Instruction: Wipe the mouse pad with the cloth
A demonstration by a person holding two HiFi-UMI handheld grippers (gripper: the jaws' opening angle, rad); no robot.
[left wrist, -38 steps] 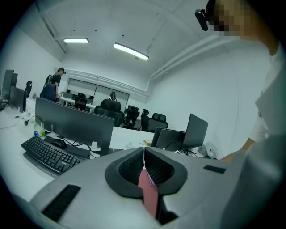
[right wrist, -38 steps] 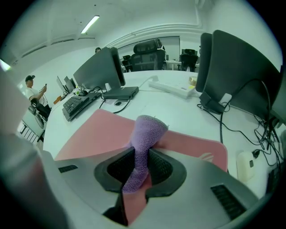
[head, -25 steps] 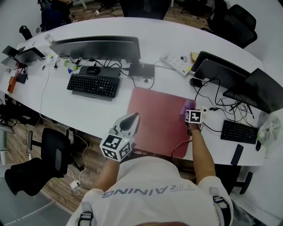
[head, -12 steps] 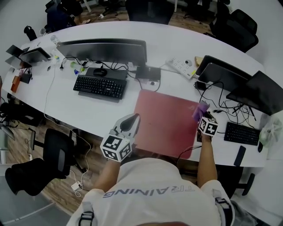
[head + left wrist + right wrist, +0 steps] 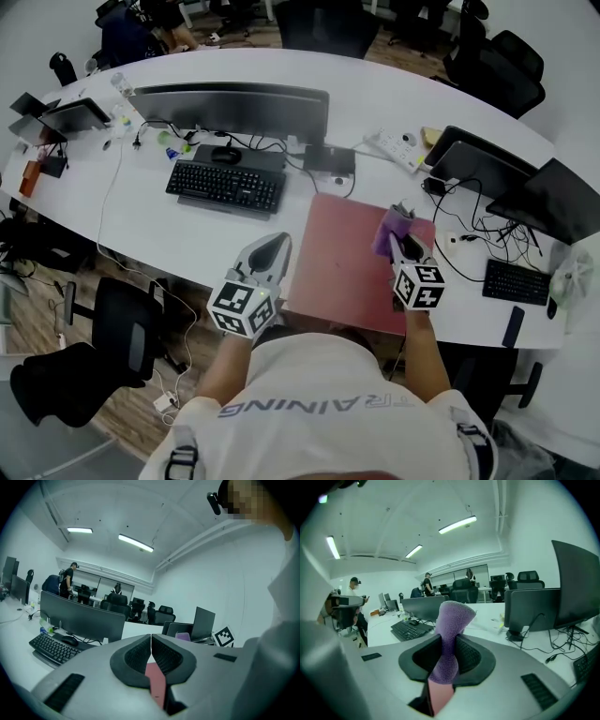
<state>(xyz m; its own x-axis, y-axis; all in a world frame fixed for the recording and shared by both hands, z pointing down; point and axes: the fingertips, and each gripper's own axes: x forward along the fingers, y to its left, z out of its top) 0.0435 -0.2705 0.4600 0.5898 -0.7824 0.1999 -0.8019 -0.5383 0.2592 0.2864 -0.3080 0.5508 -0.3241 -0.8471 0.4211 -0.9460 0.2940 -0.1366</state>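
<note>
Looking down from the head view, you have the purple cloth (image 5: pixel 387 232) pinched in the right gripper (image 5: pixel 401 240), over the right part of the red mouse pad (image 5: pixel 339 267). The pad lies flat on the white table (image 5: pixel 187 239) in front of you. Whether the cloth touches the pad cannot be told from here. The left gripper (image 5: pixel 273 249) hangs just beside the pad's left edge.

In the left gripper view, its jaws are pressed together with nothing between them. Only a strip of the red pad shows below.

In the right gripper view, the jaws clamp the cloth, and a bunched tuft stands out beyond them with the pad showing underneath. The cloth looks soft, light and limp, so it will likely fold under pressure. Grip it low and let a loose wad meet the surface. The pad seems thin and flexible and may slide or ripple. Pinning its near left edge with the free gripper would probably steady it.
</note>
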